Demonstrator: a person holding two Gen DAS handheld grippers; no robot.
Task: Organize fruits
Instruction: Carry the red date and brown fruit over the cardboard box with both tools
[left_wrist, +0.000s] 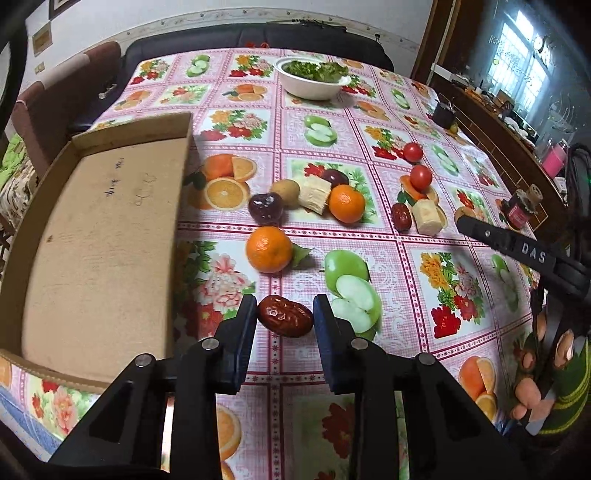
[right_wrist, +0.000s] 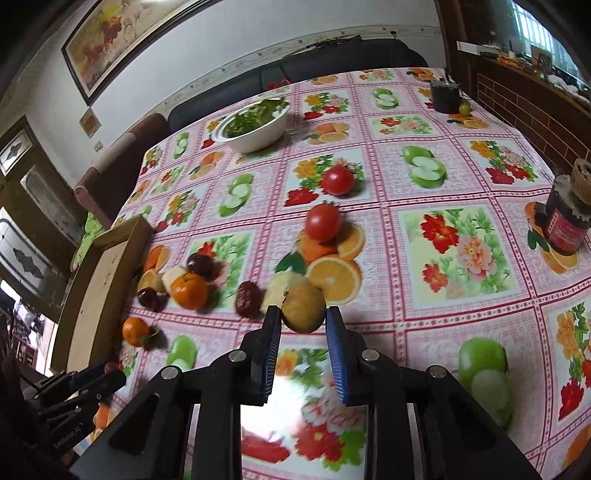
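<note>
My left gripper (left_wrist: 285, 312) is shut on a dark red date (left_wrist: 285, 319), just above the fruit-print tablecloth, next to a shallow cardboard box (left_wrist: 103, 236) on its left. My right gripper (right_wrist: 302, 314) is shut on a brown kiwi (right_wrist: 303, 307) and holds it above the table. Loose on the cloth lie two tangerines (left_wrist: 269, 249) (left_wrist: 346, 204), two dark plums (left_wrist: 266, 208), another kiwi (left_wrist: 285, 192), banana pieces (left_wrist: 314, 194) (left_wrist: 426, 216), two tomatoes (left_wrist: 420, 177) (left_wrist: 412, 151) and another date (left_wrist: 401, 216). The box also shows in the right wrist view (right_wrist: 99, 291).
A white bowl of greens (left_wrist: 314, 79) stands at the far side. A dark jar (right_wrist: 565, 221) stands at the right edge, a dark cup (right_wrist: 445, 96) at the far right corner. Chairs and a dark sofa (left_wrist: 258, 37) surround the table.
</note>
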